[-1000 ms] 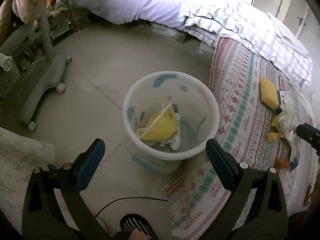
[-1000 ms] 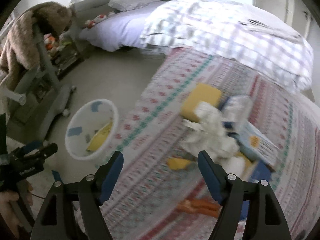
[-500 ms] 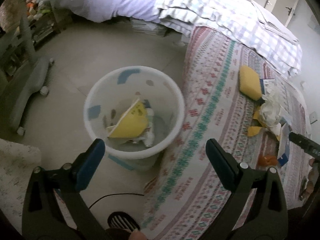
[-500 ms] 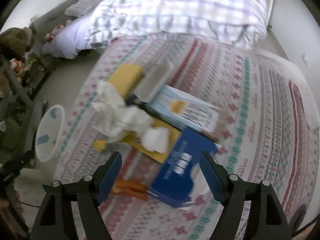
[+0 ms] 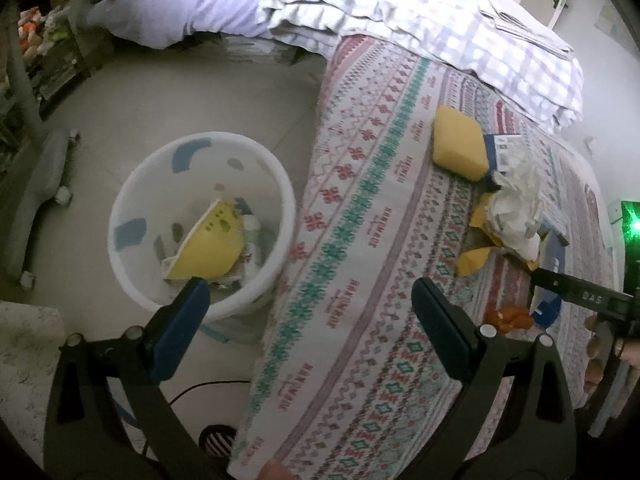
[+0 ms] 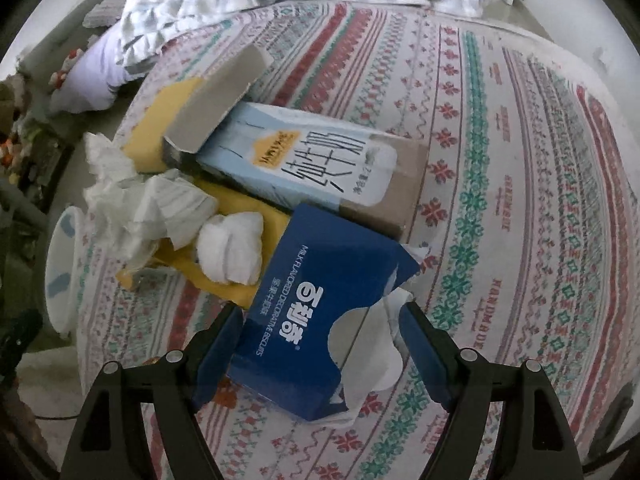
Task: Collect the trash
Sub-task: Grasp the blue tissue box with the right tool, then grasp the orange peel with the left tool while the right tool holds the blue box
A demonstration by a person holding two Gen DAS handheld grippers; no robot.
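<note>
A white trash bin stands on the floor beside the patterned blanket, with a yellow wrapper inside. My left gripper is open and empty, hovering above the bin's right rim and the blanket edge. My right gripper is open, its fingers on either side of a dark blue biscuit box lying on the blanket. Beside the box lie a light blue carton, crumpled white tissues and yellow packaging. The pile also shows in the left wrist view.
A yellow pad lies on the patterned blanket. A checked quilt is heaped behind. An orange scrap lies near the right gripper's body. A grey wheeled base stands on the floor at left.
My right gripper has swung from the tissues down onto the blue biscuit box, which now sits between its fingers. My left gripper has drifted right, from over the bin towards the blanket.
</note>
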